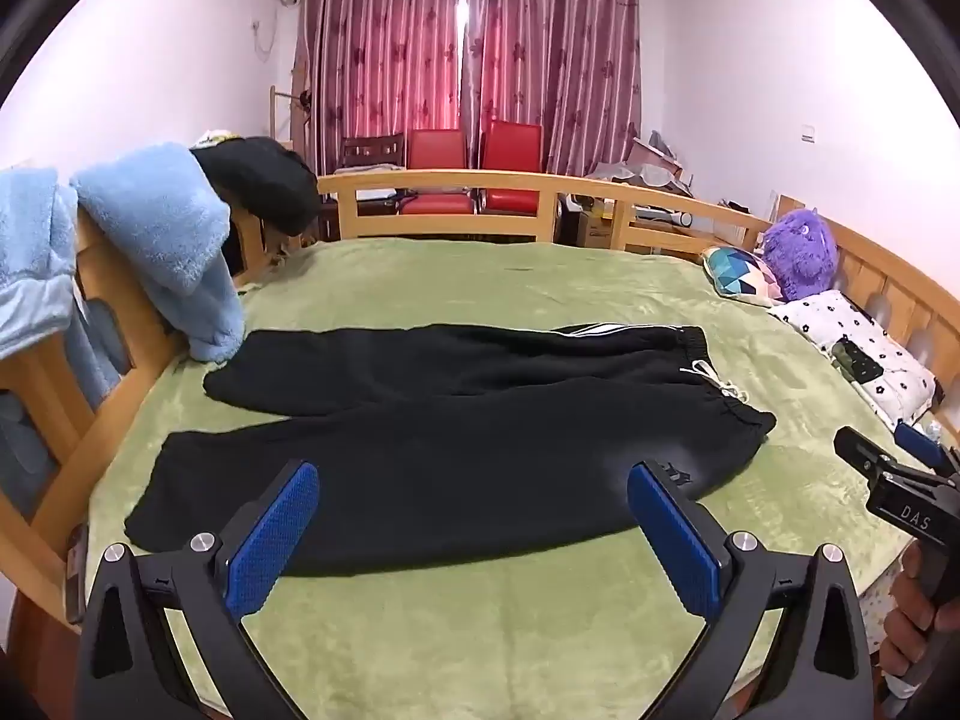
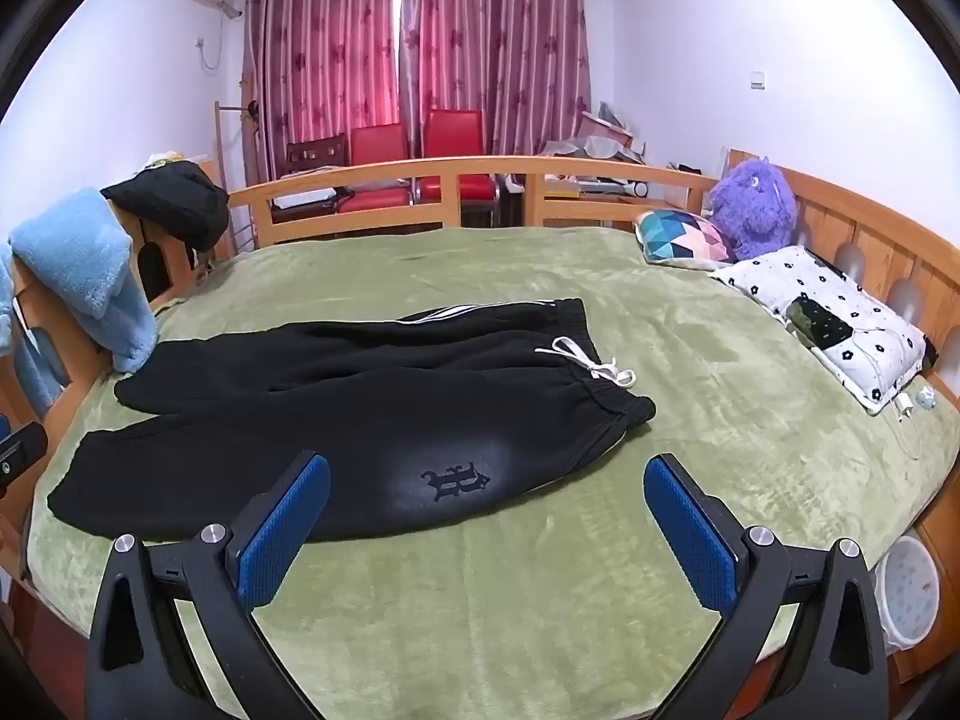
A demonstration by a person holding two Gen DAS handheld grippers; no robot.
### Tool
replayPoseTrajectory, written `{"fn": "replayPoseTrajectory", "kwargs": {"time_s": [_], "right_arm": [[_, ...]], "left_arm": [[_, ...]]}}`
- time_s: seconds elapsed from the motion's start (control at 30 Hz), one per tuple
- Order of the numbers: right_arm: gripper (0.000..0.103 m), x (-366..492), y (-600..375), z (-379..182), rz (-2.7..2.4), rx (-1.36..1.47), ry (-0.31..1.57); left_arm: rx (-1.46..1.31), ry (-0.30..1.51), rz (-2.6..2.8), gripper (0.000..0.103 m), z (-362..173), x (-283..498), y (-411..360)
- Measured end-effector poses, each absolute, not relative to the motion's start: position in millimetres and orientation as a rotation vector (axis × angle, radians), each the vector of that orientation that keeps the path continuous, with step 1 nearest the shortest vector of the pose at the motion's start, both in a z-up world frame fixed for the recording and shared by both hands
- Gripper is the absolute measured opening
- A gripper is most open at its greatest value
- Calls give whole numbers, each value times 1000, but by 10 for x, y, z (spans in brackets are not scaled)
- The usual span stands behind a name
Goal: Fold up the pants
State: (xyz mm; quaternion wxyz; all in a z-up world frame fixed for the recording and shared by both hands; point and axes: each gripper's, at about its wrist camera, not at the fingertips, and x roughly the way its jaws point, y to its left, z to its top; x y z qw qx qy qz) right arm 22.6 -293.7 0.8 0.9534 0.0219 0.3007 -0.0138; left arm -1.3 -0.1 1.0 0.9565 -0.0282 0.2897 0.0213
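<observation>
Pants [image 1: 432, 426] lie flat on the green blanket [image 1: 540, 618] that covers the bed, black, unfolded, with both legs stretched toward the left and the waistband toward the right. Their white drawstring [image 2: 591, 363] trails off the waist onto the blanket, white stripes show along the far leg, and a dark emblem [image 2: 456, 480] sits on the near leg.

My left gripper [image 1: 474, 525] hangs above the near edge of the pants, its jaws spread wide with nothing between them, the blue pads [image 1: 273, 540] apart from the cloth. My right gripper [image 2: 487, 525] hangs the same way further toward the waist end, jaws wide and empty, over the emblem and the bare blanket beside it. From the left view my right gripper shows at the far right edge, with my hand [image 1: 918, 618] wrapped on its handle.

A light blue fleece [image 1: 156, 240] hangs over the wooden bed rail at the left, just beside the cuff of the far leg. Well apart at the right lie a white flowered pillow [image 2: 822, 324], a patterned cushion [image 2: 684, 237] and a purple plush toy [image 2: 753, 207].
</observation>
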Motion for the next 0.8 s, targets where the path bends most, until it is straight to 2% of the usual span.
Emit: {"fn": "replayPoseTrajectory", "kwargs": {"time_s": [0.8], "right_arm": [[103,308,-2842,-108,-10,51,604]], "left_arm": [[-50,553,63,103,-3,48,22]]}}
